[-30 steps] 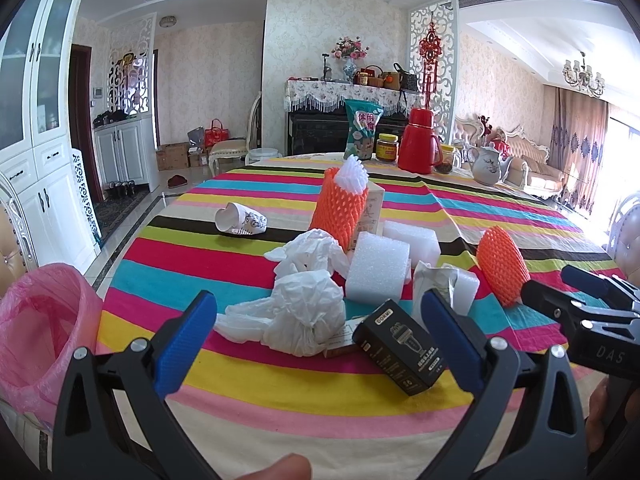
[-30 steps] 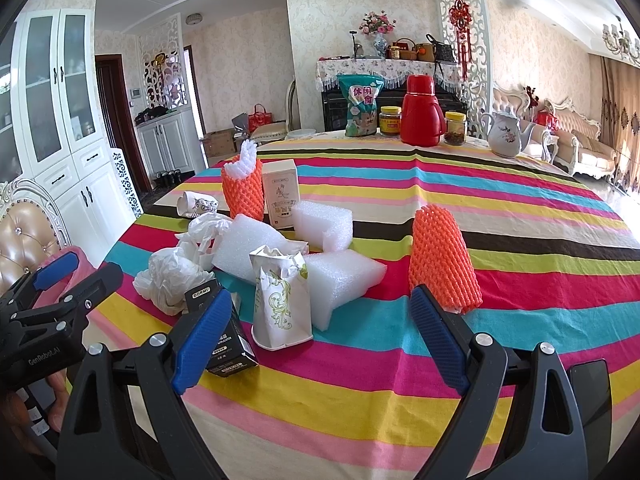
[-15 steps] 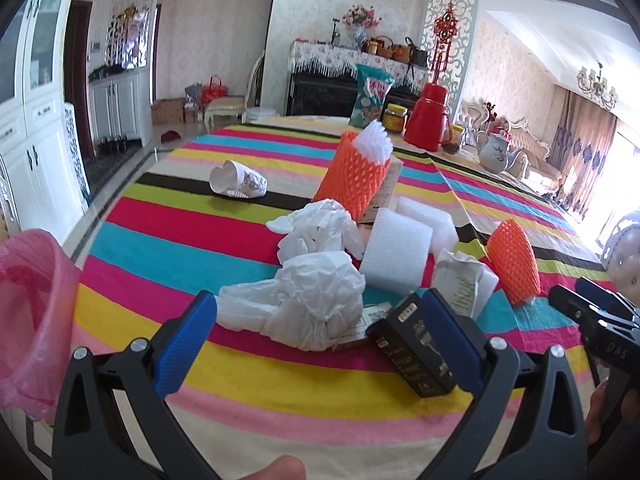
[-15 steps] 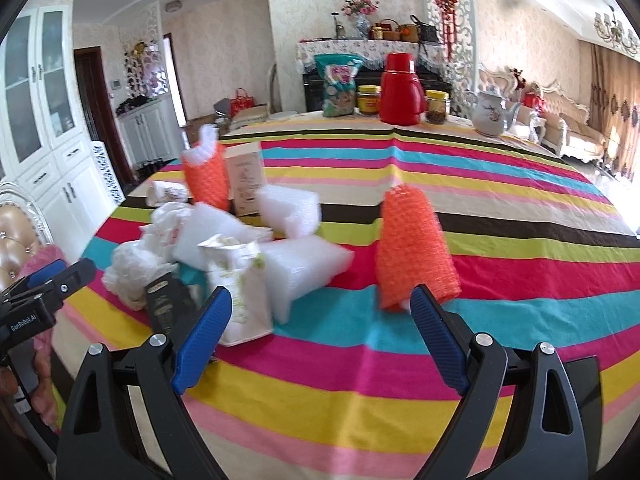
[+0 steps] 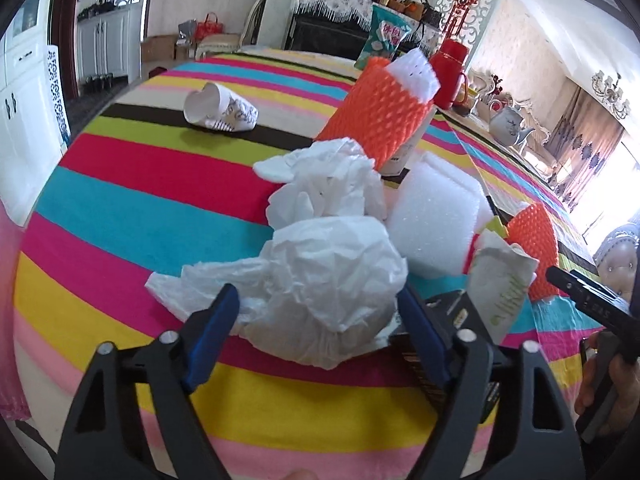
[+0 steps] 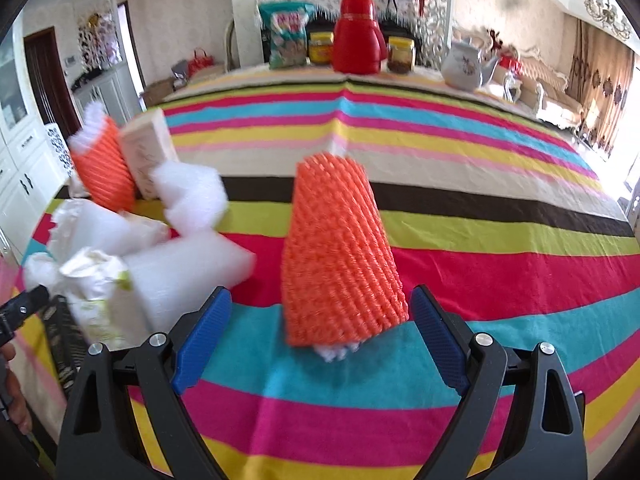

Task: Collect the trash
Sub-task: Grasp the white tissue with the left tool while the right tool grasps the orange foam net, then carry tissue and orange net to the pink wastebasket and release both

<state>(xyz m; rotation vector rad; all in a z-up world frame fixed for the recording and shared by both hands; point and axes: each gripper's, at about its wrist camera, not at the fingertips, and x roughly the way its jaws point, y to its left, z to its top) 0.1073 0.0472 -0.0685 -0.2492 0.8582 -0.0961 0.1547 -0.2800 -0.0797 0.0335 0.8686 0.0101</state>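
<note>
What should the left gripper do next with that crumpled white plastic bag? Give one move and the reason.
Probably finish closing. The left gripper has just been closing, and the crumpled white plastic bag already sits between its blue pads, which do not seem to press it yet. Once pinched, it could be lifted off the striped tablecloth.

2 wrist fisheyes, close and angled down over the striped tablecloth [image 5: 132,208], both sharing the trash pile [image 6: 120,248].
</note>
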